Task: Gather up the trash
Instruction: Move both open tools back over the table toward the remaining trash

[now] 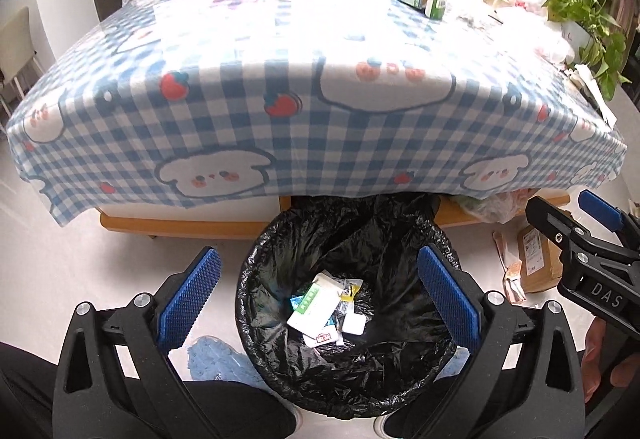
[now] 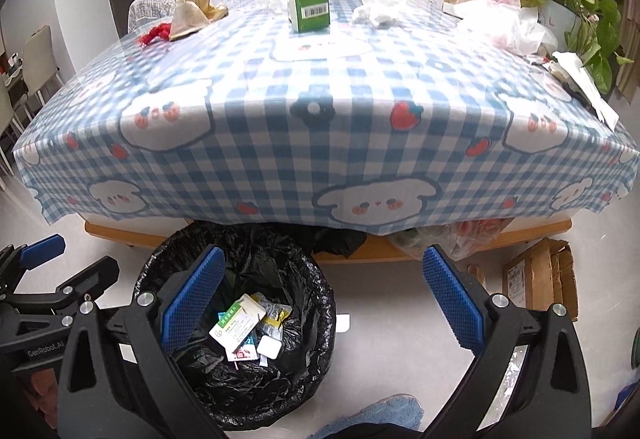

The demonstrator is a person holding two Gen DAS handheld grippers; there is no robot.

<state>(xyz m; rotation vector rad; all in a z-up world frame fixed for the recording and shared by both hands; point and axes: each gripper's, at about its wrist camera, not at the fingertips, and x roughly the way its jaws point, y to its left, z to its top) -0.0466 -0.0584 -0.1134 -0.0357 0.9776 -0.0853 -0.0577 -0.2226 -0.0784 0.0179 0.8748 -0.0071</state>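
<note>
The left gripper [image 1: 318, 297] hangs right over the bin [image 1: 280, 367], its jaws spread wide and holding nothing. The right gripper [image 2: 324, 303] sits beside it, just off the bin's rim, also spread and empty. Below them a few cartons and wrappers [image 2: 248, 331] already lie in the black liner, so part of the job appears done. Much seems left: ahead of both tools, across the table [image 2: 320, 79], sit a green box [image 2: 310, 9], crumpled tissue [image 2: 380, 9], a brown paper bag [image 2: 192, 15] and a red scrap [image 2: 154, 33]. The green box lies on its side, barcode end facing the right gripper, its long axis running away toward the sofa.
</note>
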